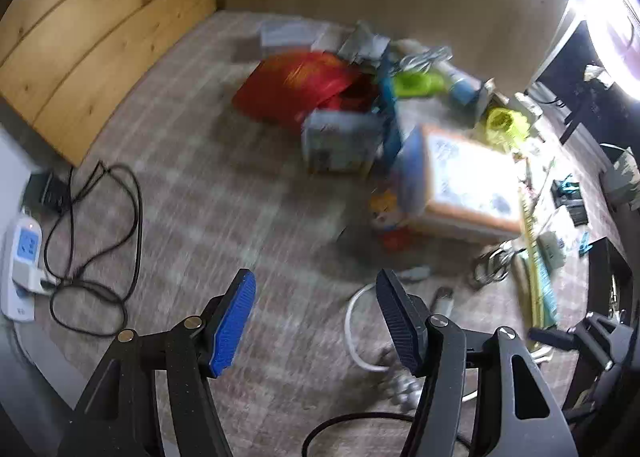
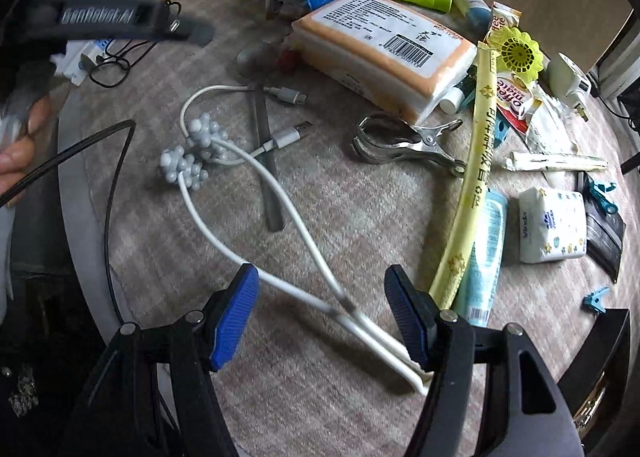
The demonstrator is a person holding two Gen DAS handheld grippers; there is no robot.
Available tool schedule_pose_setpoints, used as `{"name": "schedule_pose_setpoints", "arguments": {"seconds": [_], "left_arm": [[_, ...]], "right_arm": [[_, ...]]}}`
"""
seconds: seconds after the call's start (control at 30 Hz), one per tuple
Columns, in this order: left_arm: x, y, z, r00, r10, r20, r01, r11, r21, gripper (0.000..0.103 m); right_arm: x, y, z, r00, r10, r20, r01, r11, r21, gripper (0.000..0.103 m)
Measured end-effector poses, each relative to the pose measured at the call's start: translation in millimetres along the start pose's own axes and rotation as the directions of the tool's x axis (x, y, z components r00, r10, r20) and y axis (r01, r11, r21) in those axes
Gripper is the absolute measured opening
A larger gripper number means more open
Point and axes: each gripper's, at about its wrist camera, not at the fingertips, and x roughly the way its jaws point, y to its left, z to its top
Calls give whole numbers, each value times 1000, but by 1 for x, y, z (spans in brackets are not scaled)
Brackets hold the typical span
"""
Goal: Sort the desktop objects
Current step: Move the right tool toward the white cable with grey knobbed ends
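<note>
My right gripper [image 2: 320,285] points down at the cloth-covered table [image 2: 320,217], jaws open. A white USB cable [image 2: 224,225], folded double, runs between them without being pressed. It carries grey knobbly clips [image 2: 188,161], and its plugs [image 2: 294,133] lie further up. In the blurred left wrist view my left gripper [image 1: 314,297] is open over bare cloth with nothing between its fingers. The white cable [image 1: 352,329] curls just beside its right finger. Beyond it lie an orange-edged tissue pack [image 1: 468,181], a small box [image 1: 340,141] and a red packet [image 1: 296,85].
A metal clamp [image 2: 404,141], a long yellow tube [image 2: 476,161], a pale blue tube [image 2: 484,257], a small tissue pack [image 2: 554,223] and a grey spoon [image 2: 266,169] lie around. A power strip [image 1: 20,257] with black cords [image 1: 96,237] sits left. A person's hand [image 2: 16,145] shows at the left edge.
</note>
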Motion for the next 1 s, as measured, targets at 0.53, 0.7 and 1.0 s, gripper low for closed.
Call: {"name": "schedule_pose_setpoints", "arguments": {"seconds": [0.53,0.7,1.0], "left_arm": [[-8,-6,-27,997,59,52,-58,998,-12,60],[-15,-12,-34,997,39,61,-39,999,1,61],[-14,-28,-58,999,-18,30,17,1000,21,61]], "right_arm": [[-15,-13,-13,993,7,120,-15,998,62,64],[-25,-24,-8,990,8,140,-18,997,70,64],[-6,-16,4,999,-2,51,1,1000,20,59]]}}
